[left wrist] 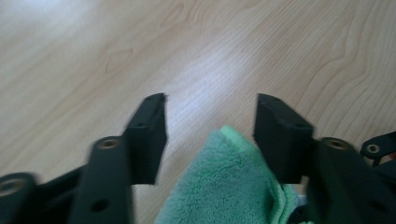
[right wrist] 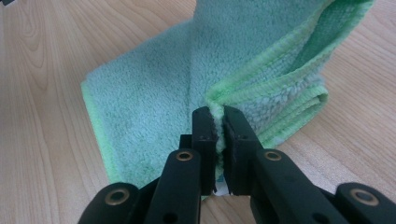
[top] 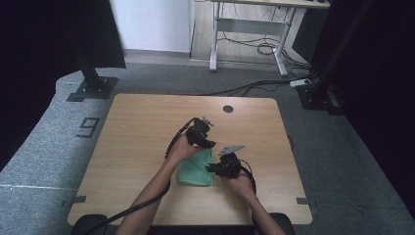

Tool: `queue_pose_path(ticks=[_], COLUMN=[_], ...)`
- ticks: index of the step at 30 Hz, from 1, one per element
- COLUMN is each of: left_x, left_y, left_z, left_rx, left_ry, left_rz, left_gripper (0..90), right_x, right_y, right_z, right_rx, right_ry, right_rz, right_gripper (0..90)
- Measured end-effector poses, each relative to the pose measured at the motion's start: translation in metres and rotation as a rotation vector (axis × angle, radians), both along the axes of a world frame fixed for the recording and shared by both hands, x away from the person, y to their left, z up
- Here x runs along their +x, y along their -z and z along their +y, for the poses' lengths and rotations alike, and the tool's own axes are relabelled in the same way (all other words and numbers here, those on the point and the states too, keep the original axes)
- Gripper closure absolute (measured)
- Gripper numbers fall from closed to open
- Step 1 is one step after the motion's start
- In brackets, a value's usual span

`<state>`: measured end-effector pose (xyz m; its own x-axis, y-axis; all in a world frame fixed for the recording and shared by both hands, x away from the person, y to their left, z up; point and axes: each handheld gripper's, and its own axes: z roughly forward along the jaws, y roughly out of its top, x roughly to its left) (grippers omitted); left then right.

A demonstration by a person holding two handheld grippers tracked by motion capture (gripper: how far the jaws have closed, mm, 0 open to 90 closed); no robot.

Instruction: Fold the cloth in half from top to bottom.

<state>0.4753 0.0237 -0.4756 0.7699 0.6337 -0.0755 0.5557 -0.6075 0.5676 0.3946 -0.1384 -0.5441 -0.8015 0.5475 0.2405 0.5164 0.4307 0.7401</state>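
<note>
Right gripper [right wrist: 218, 122] fingers pinch the green cloth [right wrist: 154, 93] on the table [right wrist: 42, 93].

A light wooden table [top: 137, 147] with rounded corners stands on grey carpet [top: 44, 142]. A round dark hole [top: 228, 108] sits near its far edge. The number nine [top: 87, 127] is marked on the floor at the left. Behind, a white desk frame [top: 249, 29] stands over loose black cables [top: 266, 49].
</note>
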Motion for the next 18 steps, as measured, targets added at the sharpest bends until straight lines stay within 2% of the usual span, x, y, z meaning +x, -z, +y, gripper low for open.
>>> queue_pose_path(ticks=[3,6,7,14,18], left_x=[0.002,0.002,0.001,-0.008,-0.017], left_y=[0.003,0.003,0.003,-0.007,-0.012], left_z=[0.002,0.004,0.005,0.014,0.022], left_rx=[0.001,0.020,0.020,0.001,0.003], left_ry=[0.003,0.019,0.024,0.038,0.044], left_rz=[0.049,0.057,0.058,0.045,0.028], left_gripper=[67.1,81.8,84.2,87.5,87.5], right_x=[0.000,0.001,0.001,0.000,0.001], right_y=[0.000,0.001,0.001,0.000,-0.002], right_z=[0.000,-0.001,-0.001,-0.001,-0.003], right_rx=[0.004,0.008,0.008,0.002,0.012], right_ry=[0.000,-0.004,-0.005,-0.009,0.003], right_rz=[0.002,-0.001,-0.001,-0.014,0.010], right_gripper=[83.6,83.6,83.6,82.0,78.0])
